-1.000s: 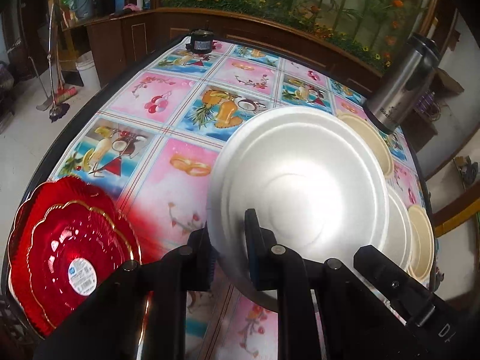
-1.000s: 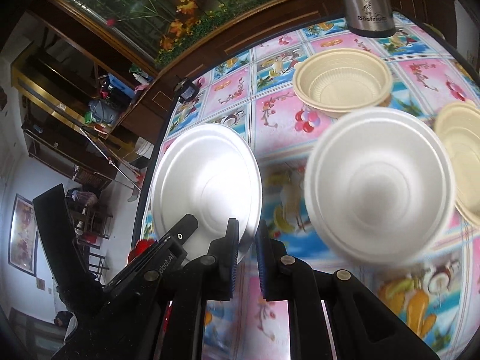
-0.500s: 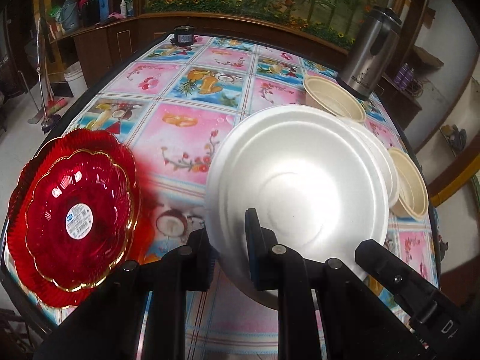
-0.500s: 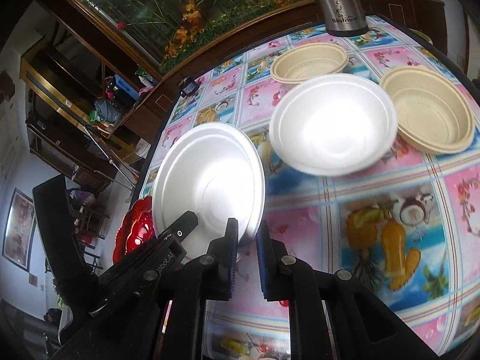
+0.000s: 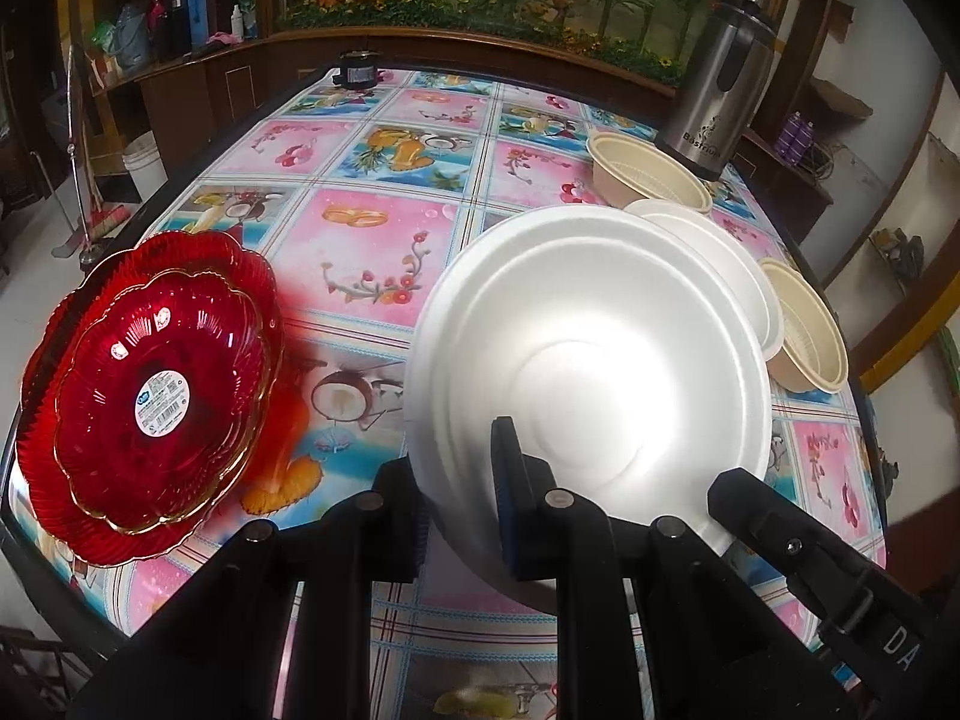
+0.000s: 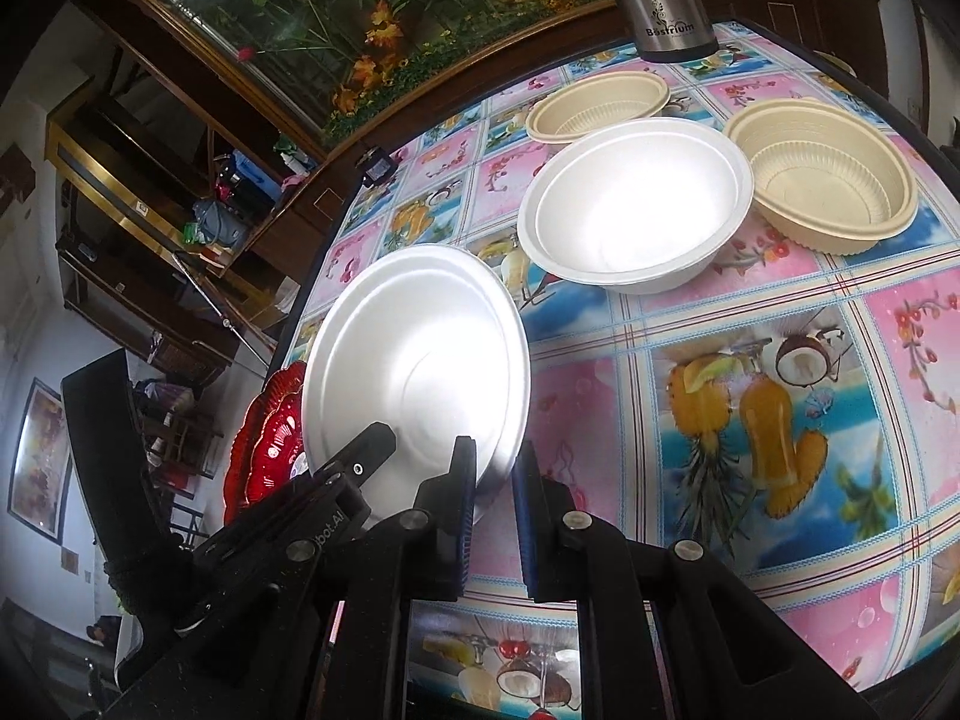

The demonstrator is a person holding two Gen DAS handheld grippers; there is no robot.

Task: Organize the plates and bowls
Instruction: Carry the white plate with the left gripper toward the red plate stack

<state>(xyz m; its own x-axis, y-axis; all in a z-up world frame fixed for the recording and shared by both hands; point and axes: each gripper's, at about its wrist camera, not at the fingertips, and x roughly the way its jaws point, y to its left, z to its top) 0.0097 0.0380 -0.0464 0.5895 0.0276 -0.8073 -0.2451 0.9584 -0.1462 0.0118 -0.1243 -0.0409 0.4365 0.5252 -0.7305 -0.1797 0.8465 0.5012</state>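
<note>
The left gripper (image 5: 459,480) is closed on the near rim of a white plate (image 5: 588,360); one blue pad lies on the plate's upper face and the other is under the rim. The right gripper (image 6: 495,498) is closed on the same plate (image 6: 414,360) at another part of its rim, so the plate is between both pairs of jaws and is held tilted above the table (image 6: 780,450).

The plate is round, matte white, with a shallow centre and stepped rings near its edge. Both grippers point forward and down at the table.

Left of the held plate, two red scalloped plates (image 5: 150,378) lie stacked near the table edge. Farther back stands a white bowl (image 6: 636,204), with one beige bowl (image 6: 822,174) beside it and another beige bowl (image 6: 600,102) behind, near a steel flask (image 6: 666,6).
</note>
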